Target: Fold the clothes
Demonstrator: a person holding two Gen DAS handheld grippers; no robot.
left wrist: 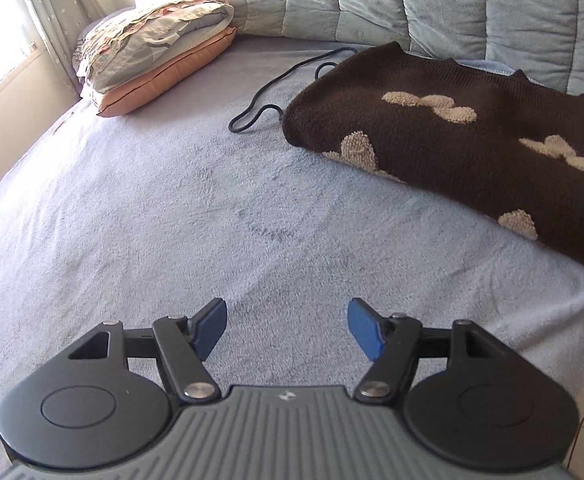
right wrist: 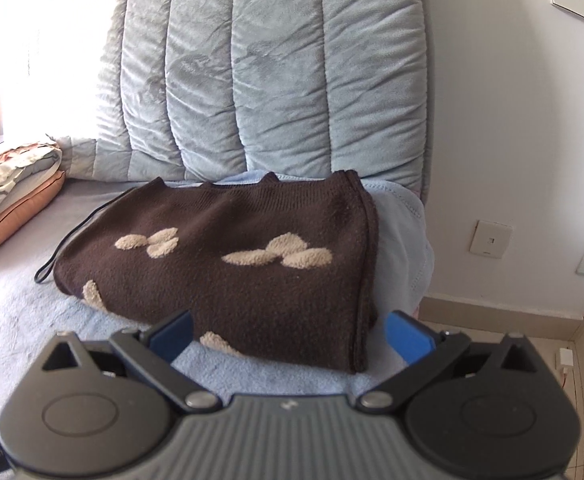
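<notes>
Left gripper point(left wrist: 287, 330) open over bedsheet point(left wrist: 139, 216) | sweater point(left wrist: 444, 144) folded at bed edge

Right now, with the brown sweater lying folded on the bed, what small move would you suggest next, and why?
Probably draw both grippers clear. The brown sweater already lies folded on the blue blanket, and the left gripper and right gripper stand open, gripping nothing. No other garment shows.

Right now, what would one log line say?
brown sweater: folded on bed | left tool: open, empty | right tool: open, empty
</notes>
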